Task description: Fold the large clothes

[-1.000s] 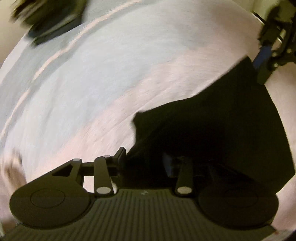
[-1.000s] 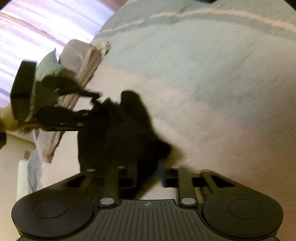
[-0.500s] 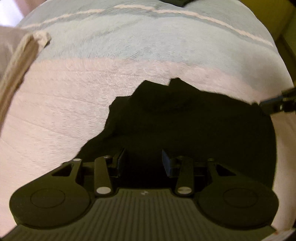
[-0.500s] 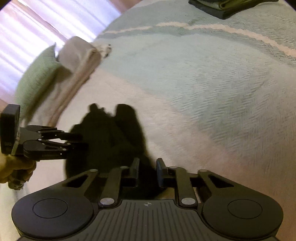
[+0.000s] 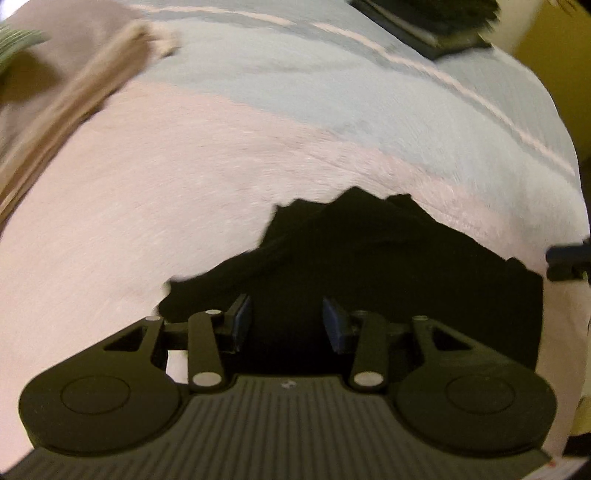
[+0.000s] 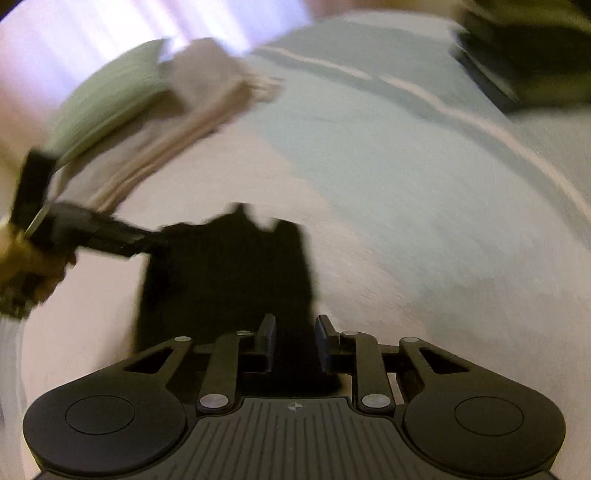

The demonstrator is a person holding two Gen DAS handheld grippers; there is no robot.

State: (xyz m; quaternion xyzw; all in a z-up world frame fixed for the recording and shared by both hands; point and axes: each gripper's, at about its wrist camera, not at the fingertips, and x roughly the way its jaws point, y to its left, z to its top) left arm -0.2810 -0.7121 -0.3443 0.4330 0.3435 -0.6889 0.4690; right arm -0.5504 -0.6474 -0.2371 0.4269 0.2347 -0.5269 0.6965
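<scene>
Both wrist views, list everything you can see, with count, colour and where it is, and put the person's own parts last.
Black garment: one, black, crumpled on the pink part of the bedspread, under both grippers.
Pink and pale blue bedspread: one, pink near, blue with a white stripe beyond, covering the bed.
Beige folded blanket: one, beige, far left on the bed.
Green pillow: one, green, beside the blanket at far left.
Dark folded clothes pile: one pile, dark, far right corner; blurred.
Left gripper: one, black with blue pads, jaws apart over the garment.
Right gripper: one, black, jaws apart at the garment's near edge.
Hand: one, holding the left gripper.
</scene>
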